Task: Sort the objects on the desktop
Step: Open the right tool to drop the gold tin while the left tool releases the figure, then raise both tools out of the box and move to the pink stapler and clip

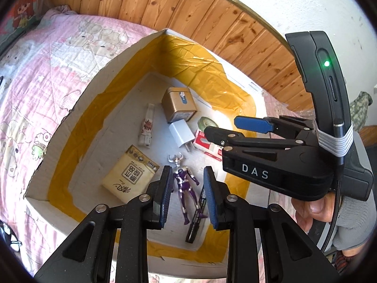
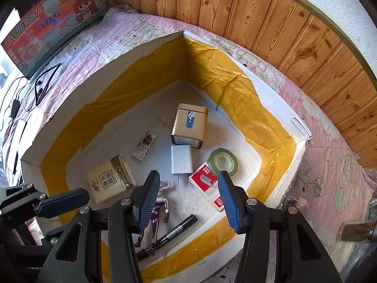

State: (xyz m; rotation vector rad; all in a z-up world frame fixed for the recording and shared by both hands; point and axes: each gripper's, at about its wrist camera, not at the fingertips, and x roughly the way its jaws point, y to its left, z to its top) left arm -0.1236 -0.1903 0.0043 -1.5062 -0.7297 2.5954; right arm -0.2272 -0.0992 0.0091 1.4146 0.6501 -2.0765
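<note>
Both tongs hang over a white foam box lined with yellow tape (image 2: 150, 75) that sits on a pink cartoon-print bed quilt (image 2: 329, 165). The left tongs (image 1: 187, 195) stand narrow and empty, their blue pads apart on either side of a purple-and-silver toy figure (image 1: 186, 188) lying flat on the box floor below them. The right tongs (image 2: 188, 200) gape wide, holding nothing.

In the right wrist view, a black marker pen (image 2: 174, 232) lies at 5 o'clock from the figure, just beside its legs. A cream tissue pack (image 2: 109, 180) sits at 9 o'clock of the figure, a white plug charger (image 2: 181, 160) at 1 o'clock, a gold tin (image 2: 189, 127) beyond at 12, and a red-and-white staple box (image 2: 202, 179) with a clear tape roll (image 2: 222, 160) towards 2 o'clock.

The risk, as I judge it: the narrow left pads coming down may catch the pen along with the figure, or slip off its glossy, thin limbs. The two tongs hang close together and could collide over the box.
</note>
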